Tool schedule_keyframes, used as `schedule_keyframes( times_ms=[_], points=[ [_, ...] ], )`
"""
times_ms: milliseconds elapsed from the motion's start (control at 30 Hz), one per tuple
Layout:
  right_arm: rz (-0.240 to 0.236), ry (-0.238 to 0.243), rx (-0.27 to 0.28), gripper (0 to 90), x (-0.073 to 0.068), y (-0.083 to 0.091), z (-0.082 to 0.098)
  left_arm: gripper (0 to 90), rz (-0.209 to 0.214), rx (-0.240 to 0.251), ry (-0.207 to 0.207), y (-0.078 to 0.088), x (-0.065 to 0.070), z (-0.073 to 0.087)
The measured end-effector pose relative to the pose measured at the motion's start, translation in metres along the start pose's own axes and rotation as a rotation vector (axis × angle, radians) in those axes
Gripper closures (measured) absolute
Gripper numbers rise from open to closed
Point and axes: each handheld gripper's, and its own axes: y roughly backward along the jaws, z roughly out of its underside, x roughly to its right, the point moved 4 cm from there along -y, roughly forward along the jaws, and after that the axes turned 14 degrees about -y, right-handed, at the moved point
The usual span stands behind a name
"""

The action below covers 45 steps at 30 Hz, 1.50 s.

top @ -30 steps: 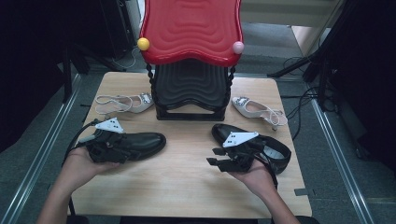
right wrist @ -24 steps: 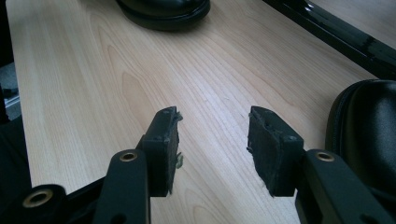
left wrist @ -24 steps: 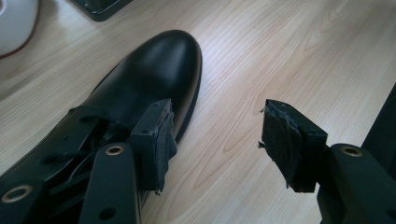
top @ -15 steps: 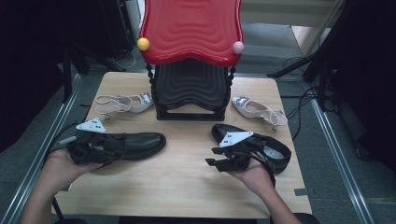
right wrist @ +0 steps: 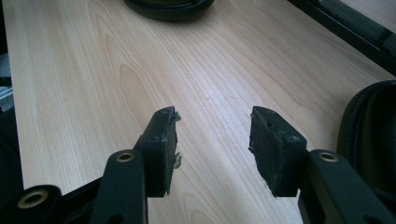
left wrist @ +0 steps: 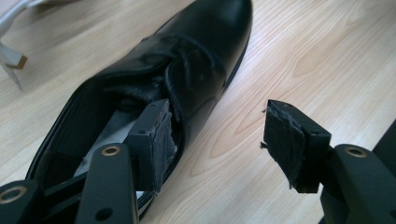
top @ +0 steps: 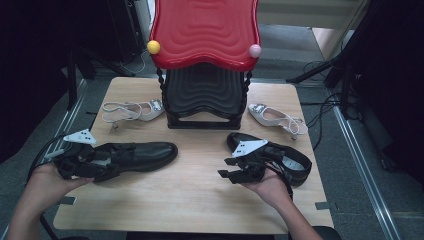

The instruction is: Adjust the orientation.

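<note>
A black lace-up shoe (top: 145,154) lies on the left of the wooden table (top: 200,205), toe pointing right. My left gripper (top: 107,161) is open at its heel end. In the left gripper view one pad (left wrist: 156,140) sits inside the shoe (left wrist: 187,56) and the other hangs over bare wood, apart from the shoe. A second black shoe (top: 295,161) lies at the right. My right gripper (top: 227,167) is just left of it, pointing left. Its jaws have just been opening, and between them there is nothing but wood (right wrist: 212,114).
A shoe rack with a red top (top: 205,35) and black lower tiers (top: 205,97) stands at the table's back middle. White sandals lie on either side of it, one on the left (top: 132,111) and one on the right (top: 277,117). Cables trail on the floor at the right.
My left gripper has slid left along the black shoe toward its heel; the shoe stayed put. The right gripper's jaws have spread slightly.
</note>
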Motion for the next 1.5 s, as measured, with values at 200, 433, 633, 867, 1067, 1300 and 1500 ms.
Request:
schedule_keyframes(
  times_ms=[200, 433, 633, 867, 1067, 1300, 1500],
  points=[
    [0.004, 0.006, -0.013, 50.8, -0.001, -0.002, 0.001, 40.1, 0.026, -0.024, 0.027, -0.020, -0.008, 0.010],
    [0.007, 0.007, -0.015, 50.2, -0.001, -0.002, 0.001, 40.7, 0.060, -0.031, 0.013, -0.043, -0.010, 0.008],
    [0.013, 0.014, -0.026, 49.9, -0.001, -0.004, 0.003, 44.6, 0.058, 0.021, 0.024, -0.048, -0.015, 0.002],
    [0.017, 0.009, -0.029, 49.8, -0.001, -0.005, 0.005, 58.6, 0.095, 0.034, 0.022, -0.057, -0.017, -0.004],
    [0.024, 0.005, -0.024, 49.9, -0.001, -0.003, 0.006, 69.5, 0.139, 0.056, 0.048, -0.054, -0.018, -0.004],
    [0.026, 0.002, -0.011, 49.9, 0.000, -0.002, 0.005, 79.0, 0.198, 0.073, 0.060, -0.051, -0.014, -0.008],
    [0.040, 0.002, 0.000, 49.6, 0.001, -0.001, 0.005, 80.7, 0.183, 0.069, 0.022, -0.051, 0.000, -0.025]
  ],
)
